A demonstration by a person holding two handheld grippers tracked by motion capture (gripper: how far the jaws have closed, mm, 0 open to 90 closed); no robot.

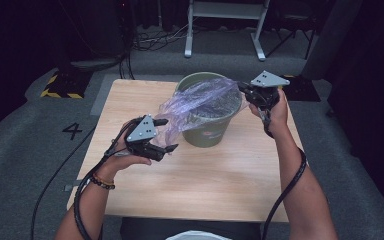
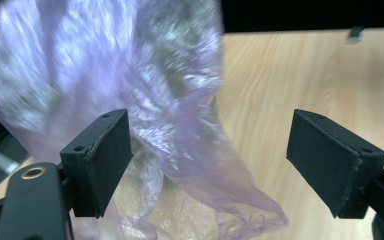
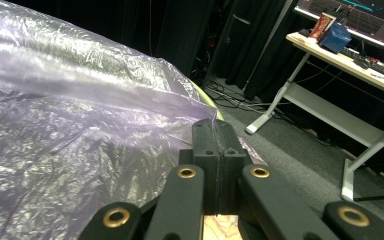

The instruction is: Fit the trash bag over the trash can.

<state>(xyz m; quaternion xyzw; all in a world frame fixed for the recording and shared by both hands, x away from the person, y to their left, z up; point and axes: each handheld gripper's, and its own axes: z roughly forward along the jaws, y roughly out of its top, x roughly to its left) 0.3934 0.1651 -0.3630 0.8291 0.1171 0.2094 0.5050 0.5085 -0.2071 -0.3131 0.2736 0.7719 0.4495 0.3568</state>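
Black jaws of the left gripper [image 2: 210, 165] stand wide apart in the left gripper view, released, with nothing pressed between the pads; a loose tail of the plastic bag [image 2: 130, 100] hangs in the gap, nearer the left pad, over the wooden table [image 2: 300, 75].

Item 1: plastic bag [image 1: 200, 102], thin, pale purple, see-through, crinkled. Location: draped over the mouth of the bucket [image 1: 212, 132] and spilling off its near-left rim toward the left gripper [image 1: 162, 136]. Long axis: runs diagonally in the high view, from the far right down to the near left. Far-right end is pulled to a taut point at the right gripper [image 1: 243, 89]; near-left end is slack and bunched, just beside the left gripper, above the table [image 1: 190, 175].

Item 2: right gripper [image 3: 214, 131], jaws clenched flat together on the bag's edge, held past the bucket's far-right rim. The bag [image 3: 70, 125] spreads away from it as a wide sheet in the right gripper view.

Item 3: bucket, olive green, upright, on the far half of the table, mouth covered by the bag.

Item 4: table, light wood, 1 piece, on grey carpet.
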